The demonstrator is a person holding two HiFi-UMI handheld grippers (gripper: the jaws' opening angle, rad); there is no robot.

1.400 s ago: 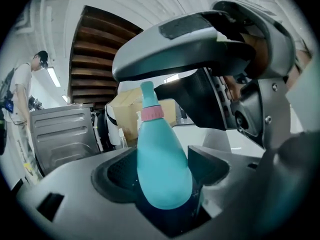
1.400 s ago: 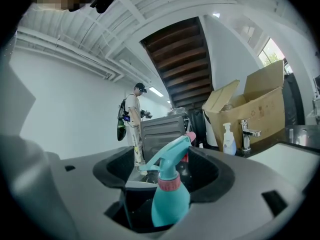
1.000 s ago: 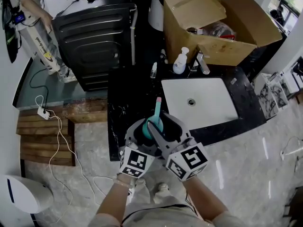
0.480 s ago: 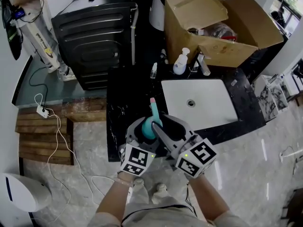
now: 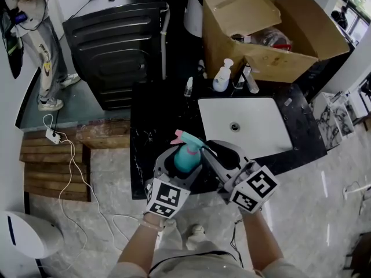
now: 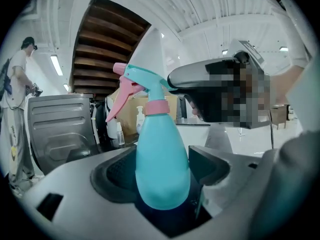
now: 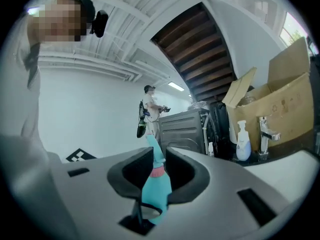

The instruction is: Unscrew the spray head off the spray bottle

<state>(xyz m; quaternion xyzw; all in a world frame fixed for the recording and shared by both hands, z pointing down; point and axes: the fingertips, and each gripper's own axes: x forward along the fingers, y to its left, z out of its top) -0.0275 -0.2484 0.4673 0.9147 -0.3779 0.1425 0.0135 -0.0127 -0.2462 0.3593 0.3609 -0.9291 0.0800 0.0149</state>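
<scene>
A teal spray bottle (image 5: 186, 157) with a pink collar and pink trigger stands upright over the black counter's front edge. My left gripper (image 5: 181, 162) is shut on its fat body (image 6: 162, 164), a pad against each side. The spray head (image 5: 185, 138) points its nozzle left. My right gripper (image 5: 210, 150) reaches in from the right, and its jaws are closing on the neck. In the right gripper view the pink collar (image 7: 158, 172) and the teal head sit pinched between the two dark pads of the right gripper (image 7: 159, 168). The bottle's base is hidden.
Behind the bottle lies a white sink (image 5: 243, 126) with a faucet (image 5: 249, 80), a white pump bottle (image 5: 220, 75) and a small bottle (image 5: 188, 87). An open cardboard box (image 5: 261, 28) stands at the back, a dark appliance (image 5: 116, 45) at the left. A person (image 5: 40, 33) stands far left.
The spray head's nozzle has swung from pointing away to pointing left. My right gripper has shifted to the right and its jaws have narrowed. The left gripper has stayed in place.
</scene>
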